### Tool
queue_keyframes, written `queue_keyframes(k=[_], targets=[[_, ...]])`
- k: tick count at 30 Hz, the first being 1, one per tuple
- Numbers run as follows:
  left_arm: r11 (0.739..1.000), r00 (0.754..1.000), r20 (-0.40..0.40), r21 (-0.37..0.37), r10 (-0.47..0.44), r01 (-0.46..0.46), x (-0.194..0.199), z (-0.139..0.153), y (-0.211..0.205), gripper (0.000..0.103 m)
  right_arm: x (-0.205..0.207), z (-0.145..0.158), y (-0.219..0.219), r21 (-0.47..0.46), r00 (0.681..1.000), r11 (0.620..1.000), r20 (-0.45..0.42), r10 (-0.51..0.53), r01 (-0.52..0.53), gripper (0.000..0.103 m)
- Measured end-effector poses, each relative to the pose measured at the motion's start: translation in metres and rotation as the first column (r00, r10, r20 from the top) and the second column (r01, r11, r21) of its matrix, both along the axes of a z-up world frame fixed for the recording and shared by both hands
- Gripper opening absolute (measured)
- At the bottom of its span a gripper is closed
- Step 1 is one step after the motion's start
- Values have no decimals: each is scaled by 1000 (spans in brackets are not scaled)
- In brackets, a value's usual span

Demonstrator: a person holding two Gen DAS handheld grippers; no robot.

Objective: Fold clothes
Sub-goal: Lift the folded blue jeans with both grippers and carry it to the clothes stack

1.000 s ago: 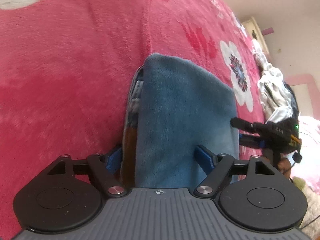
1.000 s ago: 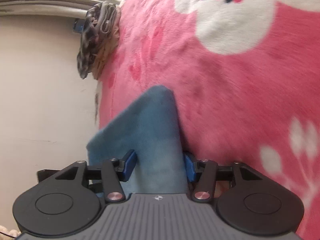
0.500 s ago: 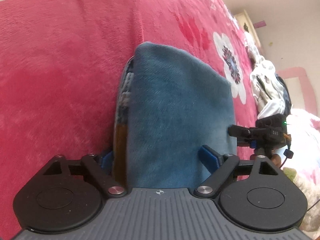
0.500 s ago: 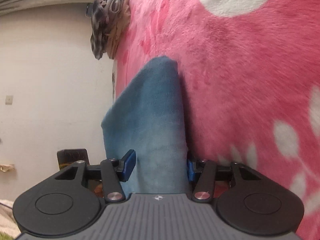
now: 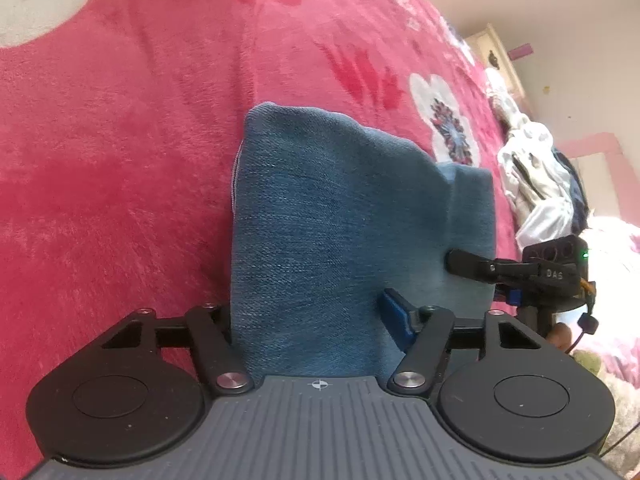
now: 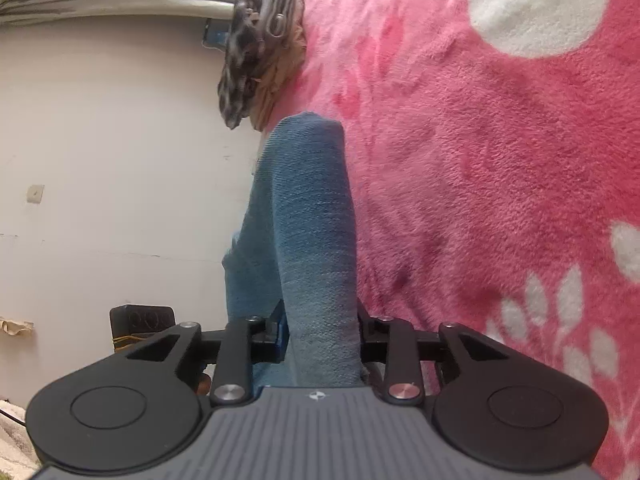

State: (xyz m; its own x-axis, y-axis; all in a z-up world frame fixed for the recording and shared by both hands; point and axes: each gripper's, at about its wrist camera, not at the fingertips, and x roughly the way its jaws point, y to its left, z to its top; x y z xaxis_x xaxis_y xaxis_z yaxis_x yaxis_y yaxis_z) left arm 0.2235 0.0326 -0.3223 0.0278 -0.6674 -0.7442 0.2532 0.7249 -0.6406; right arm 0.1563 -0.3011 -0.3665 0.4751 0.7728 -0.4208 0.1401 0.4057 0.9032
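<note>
Now both the left gripper (image 5: 316,320) and right gripper (image 6: 320,328) clamp the folded jeans (image 5: 336,232).

The right gripper (image 6: 320,324) is clamped on the jeans (image 6: 316,240), a folded blue strip running straight ahead from between its fingers. To the gripper's right and ahead spreads a pink blanket (image 6: 480,160) with white flowers. Beyond the jeans' far end lies a dark patterned cloth (image 6: 256,48). Left of the gripper is a pale wall (image 6: 112,140), with a dark box (image 6: 142,324) low down.
</note>
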Motion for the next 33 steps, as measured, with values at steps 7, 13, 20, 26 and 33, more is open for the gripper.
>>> queue_keyframes(k=[7,13,20,26,33], targets=[[998,999,-5,-48,-37,37,-21,17,-21,62,-26,11,-16,25,1000,1000,14,-19,19,30],[994,997,-3,-87,-71,71,-42,29,-50,61,-55,30,-44,20,998,999,40,-51,50,30],[990,994,34,-95,-106,109,-56,45,-87,61,-86,57,-78,16,992,996,89,-94,93,30],[988,989,61,-62,-135,138,-62,58,-120,61,-100,67,-105,45,984,992,132,-122,117,30],[991,987,90,-29,-131,134,-69,125,-162,61,-105,110,-141,81,976,989,172,-136,123,30]])
